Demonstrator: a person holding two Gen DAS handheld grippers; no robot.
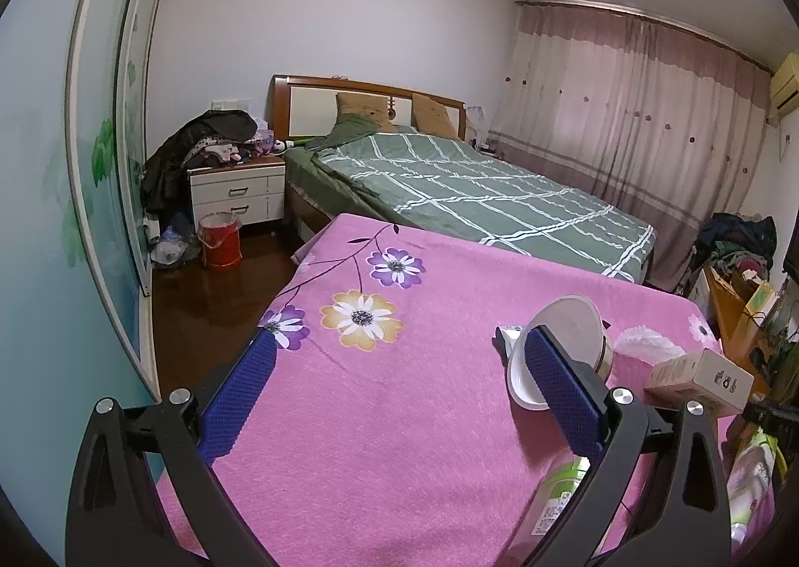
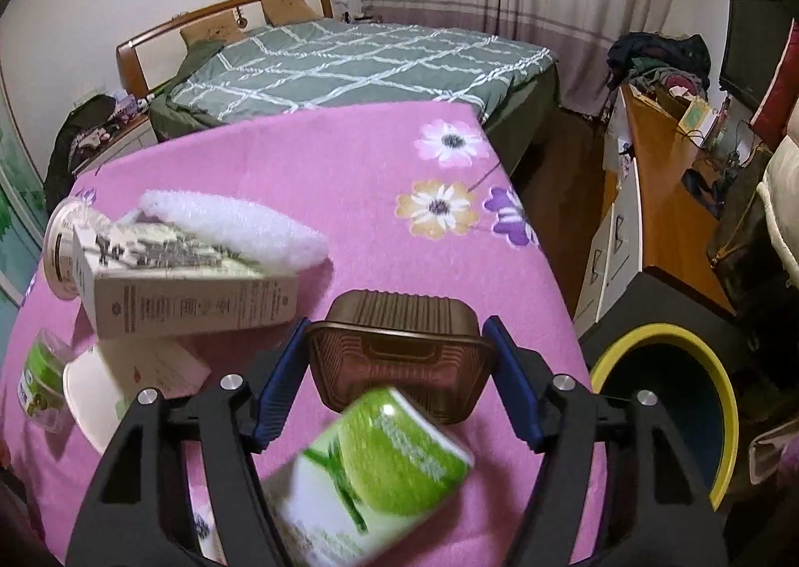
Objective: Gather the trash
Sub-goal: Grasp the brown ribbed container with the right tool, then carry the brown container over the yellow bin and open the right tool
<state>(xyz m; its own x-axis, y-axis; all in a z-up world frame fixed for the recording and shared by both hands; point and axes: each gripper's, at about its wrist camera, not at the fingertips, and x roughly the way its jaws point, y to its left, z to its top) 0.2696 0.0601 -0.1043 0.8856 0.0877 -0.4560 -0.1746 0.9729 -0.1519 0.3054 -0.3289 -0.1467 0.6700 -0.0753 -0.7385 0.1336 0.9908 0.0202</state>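
My right gripper [image 2: 397,332] is shut on a brown ribbed plastic tray [image 2: 399,352], held just above the pink flowered cloth [image 2: 349,177]. A green and white packet [image 2: 379,472] lies blurred under the tray. A long carton [image 2: 185,287], a white towel [image 2: 234,222], a round tub [image 2: 60,247], a white lid [image 2: 95,392] and a green-label jar [image 2: 40,377] lie to the left. My left gripper [image 1: 399,352] is open and empty over the cloth [image 1: 399,417]; the white tub [image 1: 564,342] stands beside its right finger, next to the carton [image 1: 699,380].
A yellow-rimmed bin [image 2: 669,417] stands on the floor right of the table. A green-checked bed [image 1: 474,187] lies beyond, with a nightstand [image 1: 237,195] and a red bucket [image 1: 219,240] at left. A wooden desk [image 2: 664,187] with clutter runs along the right.
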